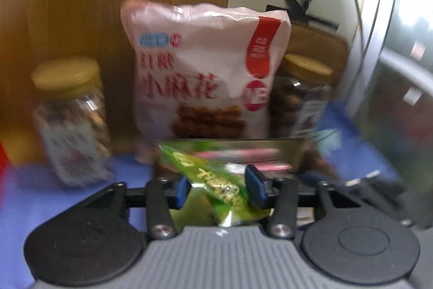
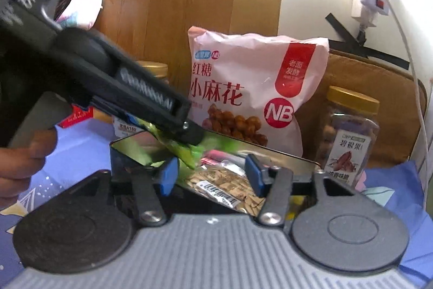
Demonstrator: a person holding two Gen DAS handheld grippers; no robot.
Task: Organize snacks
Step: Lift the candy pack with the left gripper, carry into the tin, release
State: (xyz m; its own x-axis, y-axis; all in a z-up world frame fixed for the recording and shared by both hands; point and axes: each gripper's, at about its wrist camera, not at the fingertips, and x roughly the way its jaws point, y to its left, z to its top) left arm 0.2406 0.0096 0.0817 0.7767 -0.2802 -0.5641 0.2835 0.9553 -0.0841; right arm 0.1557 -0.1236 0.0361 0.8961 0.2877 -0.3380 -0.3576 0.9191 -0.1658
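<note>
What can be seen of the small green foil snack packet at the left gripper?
The small green foil snack packet is shiny, crinkled, bright green with yellow lettering and silvery edges. In the left wrist view it lies tilted between the blue pads of the left gripper, whose jaws stand partly apart; whether the pads still press it cannot be told. In the right wrist view it hangs over the open mirror-sided metal tin, above the other packets inside.

Two matching handheld grippers: left gripper (image 1: 219, 187), right gripper (image 2: 211, 175). Ribbed grey housing, black round discs either side, black link arms pinned with silver screws, blue pads (image 2: 168, 175) at fingertips. Black pistol-shaped body with coiled spring, gripped by bare hand (image 2: 20, 169).
</note>
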